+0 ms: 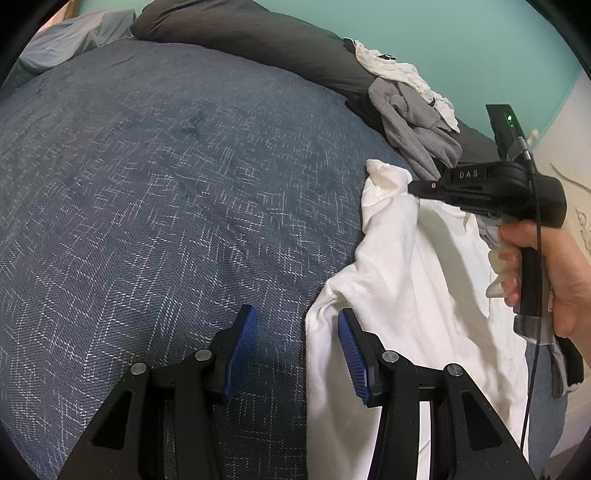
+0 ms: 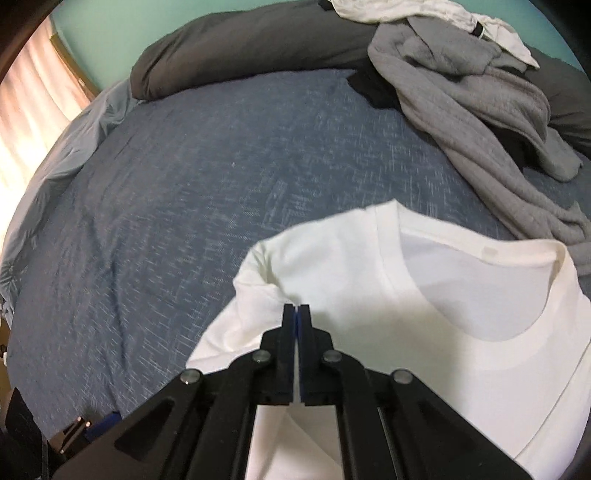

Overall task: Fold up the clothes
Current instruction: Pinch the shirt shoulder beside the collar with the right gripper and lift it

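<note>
A white T-shirt (image 1: 406,277) (image 2: 424,332) lies on the blue woven bedspread (image 1: 166,184) (image 2: 221,184), neckline facing up. My right gripper (image 2: 295,306) (image 1: 412,186) is shut on the white T-shirt at the shoulder seam by the sleeve, and the cloth rises in a small peak there. A person's hand (image 1: 565,280) grips its handle. My left gripper (image 1: 297,314) stands open low over the shirt's side edge. One blue pad is above the bedspread, the other above the white cloth, and nothing is pinched.
A heap of clothes sits at the far right of the bed: a grey garment (image 1: 410,122) (image 2: 472,92) with a crumpled white one (image 1: 399,74) (image 2: 424,11) behind it. A dark grey pillow (image 1: 258,33) (image 2: 240,48) runs along the teal wall. Light blue sheet (image 1: 66,44) bunches far left.
</note>
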A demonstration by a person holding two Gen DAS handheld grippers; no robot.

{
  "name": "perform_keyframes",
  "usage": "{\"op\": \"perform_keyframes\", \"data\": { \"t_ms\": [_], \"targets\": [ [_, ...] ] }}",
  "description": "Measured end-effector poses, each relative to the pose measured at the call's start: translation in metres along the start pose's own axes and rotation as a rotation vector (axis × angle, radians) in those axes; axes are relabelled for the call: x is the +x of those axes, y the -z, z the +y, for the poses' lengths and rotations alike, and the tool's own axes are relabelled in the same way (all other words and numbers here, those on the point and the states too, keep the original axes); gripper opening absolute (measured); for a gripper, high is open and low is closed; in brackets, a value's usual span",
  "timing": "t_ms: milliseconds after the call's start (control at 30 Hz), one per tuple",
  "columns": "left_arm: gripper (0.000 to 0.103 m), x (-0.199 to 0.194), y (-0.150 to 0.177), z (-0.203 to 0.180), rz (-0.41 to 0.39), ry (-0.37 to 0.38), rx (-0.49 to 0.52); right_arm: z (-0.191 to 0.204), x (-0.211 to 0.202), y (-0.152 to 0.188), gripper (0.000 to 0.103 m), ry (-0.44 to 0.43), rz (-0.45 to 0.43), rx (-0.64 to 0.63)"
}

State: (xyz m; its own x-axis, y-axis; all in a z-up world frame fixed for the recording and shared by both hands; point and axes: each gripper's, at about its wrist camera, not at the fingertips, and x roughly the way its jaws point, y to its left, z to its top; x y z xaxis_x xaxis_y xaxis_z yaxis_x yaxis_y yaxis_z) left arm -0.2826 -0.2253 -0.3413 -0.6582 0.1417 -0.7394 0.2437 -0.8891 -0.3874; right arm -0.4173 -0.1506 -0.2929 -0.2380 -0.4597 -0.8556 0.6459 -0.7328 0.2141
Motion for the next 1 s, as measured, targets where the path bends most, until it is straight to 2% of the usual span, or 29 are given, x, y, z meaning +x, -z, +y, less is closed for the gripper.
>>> {"op": "perform_keyframes", "data": {
  "t_ms": [100,167,233,300,367,467,533,567,600,633,700,967,1000],
  "targets": [
    [0.05,0.0,0.0,-0.001,0.0,-0.001,0.003,0.003,-0.006,-0.004,0.002,-0.019,-0.033,-0.015],
    [0.05,0.001,-0.001,-0.002,0.001,-0.003,0.005,0.011,-0.012,-0.01,0.003,0.008,-0.055,-0.04],
    [0.05,0.0,-0.001,0.0,0.001,-0.003,0.005,0.023,-0.014,-0.016,0.012,0.029,-0.065,-0.087],
    [0.05,0.0,-0.001,0.0,0.002,0.0,0.004,0.036,-0.013,-0.022,0.039,0.033,-0.056,-0.137],
    [0.05,0.001,-0.001,0.0,0.002,0.002,0.002,0.049,-0.003,-0.027,0.041,0.059,-0.016,-0.188],
    [0.05,0.0,0.002,0.0,0.0,0.001,-0.002,0.06,0.017,-0.031,0.041,0.136,0.056,-0.247],
    [0.05,-0.001,0.003,0.0,-0.002,-0.001,-0.003,0.061,0.023,-0.031,0.041,0.153,0.077,-0.254],
    [0.05,-0.001,0.003,0.0,-0.002,0.0,-0.002,0.061,0.027,-0.032,0.038,0.16,0.09,-0.255],
    [0.05,-0.001,0.003,0.0,-0.002,0.0,-0.001,0.06,0.028,-0.031,0.025,0.157,0.095,-0.254],
    [0.05,-0.001,0.004,0.0,-0.002,0.0,0.0,0.058,0.028,-0.032,0.017,0.15,0.097,-0.248],
    [0.05,-0.001,0.004,0.0,-0.003,-0.002,0.004,0.053,0.027,-0.034,0.005,0.115,0.087,-0.212],
    [0.049,-0.002,0.008,-0.002,-0.005,-0.009,0.02,0.019,0.003,-0.05,0.003,-0.137,-0.101,0.02],
    [0.049,-0.002,0.008,-0.002,-0.005,-0.009,0.02,0.016,0.004,-0.05,0.003,-0.138,-0.107,0.029]
  ]
}}
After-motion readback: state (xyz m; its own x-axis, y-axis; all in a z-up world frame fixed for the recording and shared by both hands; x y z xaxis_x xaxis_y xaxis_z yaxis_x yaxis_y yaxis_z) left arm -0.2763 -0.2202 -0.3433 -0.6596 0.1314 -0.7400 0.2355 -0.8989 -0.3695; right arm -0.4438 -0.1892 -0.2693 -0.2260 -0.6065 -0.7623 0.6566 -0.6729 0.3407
